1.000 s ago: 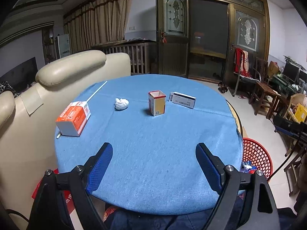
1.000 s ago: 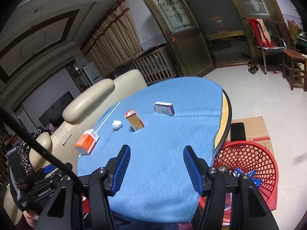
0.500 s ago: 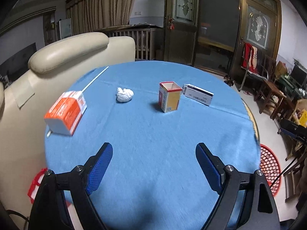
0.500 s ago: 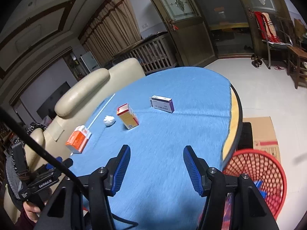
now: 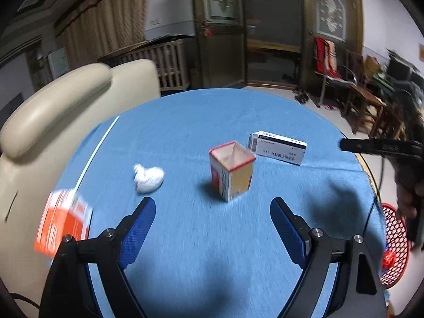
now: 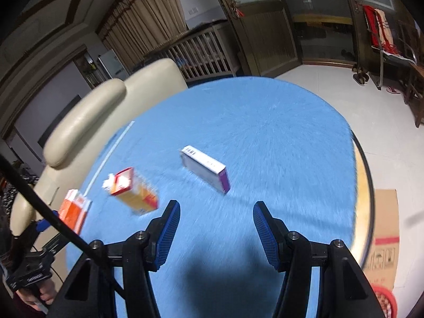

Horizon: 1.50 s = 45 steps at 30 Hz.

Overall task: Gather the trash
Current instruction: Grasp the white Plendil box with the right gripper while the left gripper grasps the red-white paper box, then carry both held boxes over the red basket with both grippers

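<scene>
left gripper (image 5: pixel 212 209): jaws apart, empty | right gripper (image 6: pixel 216 214): jaws apart, empty

Bare blue cloth (image 5: pixel 212 238) is lying open ahead of both grippers, with nothing sitting between either pair of spread fingers. Farther in, a row is blocking the way across the table: an orange carton (image 5: pixel 63 222) at the left edge, a crumpled white wad (image 5: pixel 148 177), an upright open-topped box (image 5: pixel 232 169), and a flat white box (image 5: pixel 278 147) to the right. Gaps are showing between them, and the far cloth behind is lying free. A cream sofa (image 5: pixel 53 111) is crowding the left rim.
</scene>
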### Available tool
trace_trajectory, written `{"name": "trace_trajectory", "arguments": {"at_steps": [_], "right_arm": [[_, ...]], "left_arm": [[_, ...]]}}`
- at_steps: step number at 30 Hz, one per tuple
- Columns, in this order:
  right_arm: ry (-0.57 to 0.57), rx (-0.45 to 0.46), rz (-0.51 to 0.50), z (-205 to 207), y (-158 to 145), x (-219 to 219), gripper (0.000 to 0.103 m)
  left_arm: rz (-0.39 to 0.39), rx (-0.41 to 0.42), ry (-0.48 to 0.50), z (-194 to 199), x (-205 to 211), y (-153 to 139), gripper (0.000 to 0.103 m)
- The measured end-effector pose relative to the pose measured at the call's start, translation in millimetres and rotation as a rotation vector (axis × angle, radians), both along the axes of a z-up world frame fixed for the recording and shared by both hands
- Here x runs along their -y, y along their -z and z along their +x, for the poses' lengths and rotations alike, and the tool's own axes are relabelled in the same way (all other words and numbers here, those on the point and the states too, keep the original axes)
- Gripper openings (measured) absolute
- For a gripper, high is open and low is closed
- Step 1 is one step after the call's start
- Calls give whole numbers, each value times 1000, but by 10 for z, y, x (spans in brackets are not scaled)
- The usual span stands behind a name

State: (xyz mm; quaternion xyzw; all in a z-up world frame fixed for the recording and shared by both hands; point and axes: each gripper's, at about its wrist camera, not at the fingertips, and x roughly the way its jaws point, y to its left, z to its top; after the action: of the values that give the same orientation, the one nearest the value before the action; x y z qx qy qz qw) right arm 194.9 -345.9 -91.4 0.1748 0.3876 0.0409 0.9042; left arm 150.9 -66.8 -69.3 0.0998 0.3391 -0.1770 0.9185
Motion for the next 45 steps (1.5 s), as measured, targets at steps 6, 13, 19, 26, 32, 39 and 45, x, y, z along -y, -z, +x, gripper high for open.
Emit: {"name": "trace_trajectory", "arguments": {"at_steps": [6, 13, 19, 26, 32, 39, 45], "right_arm": [[-48, -50, -33, 629, 193, -50, 62], [-122, -100, -94, 1097, 369, -145, 62], [-182, -129, -109, 1325, 468, -191, 62], [-267, -169, -167, 1420, 611, -354, 57], [-294, -157, -215, 1403, 660, -480, 31], [-268, -115, -214, 1264, 619, -536, 17], [-214, -85, -138, 972, 531, -436, 16]], "left_arm": [[-28, -10, 117, 506, 81, 30, 88], [-53, -66, 275, 905, 179, 165, 88], [-50, -129, 370, 1118, 252, 341, 88], [-89, -141, 478, 1185, 285, 358, 88], [-53, -153, 538, 1170, 394, 448, 88], [-95, -162, 503, 1131, 362, 461, 56], [-91, -163, 431, 963, 366, 418, 50]]}}
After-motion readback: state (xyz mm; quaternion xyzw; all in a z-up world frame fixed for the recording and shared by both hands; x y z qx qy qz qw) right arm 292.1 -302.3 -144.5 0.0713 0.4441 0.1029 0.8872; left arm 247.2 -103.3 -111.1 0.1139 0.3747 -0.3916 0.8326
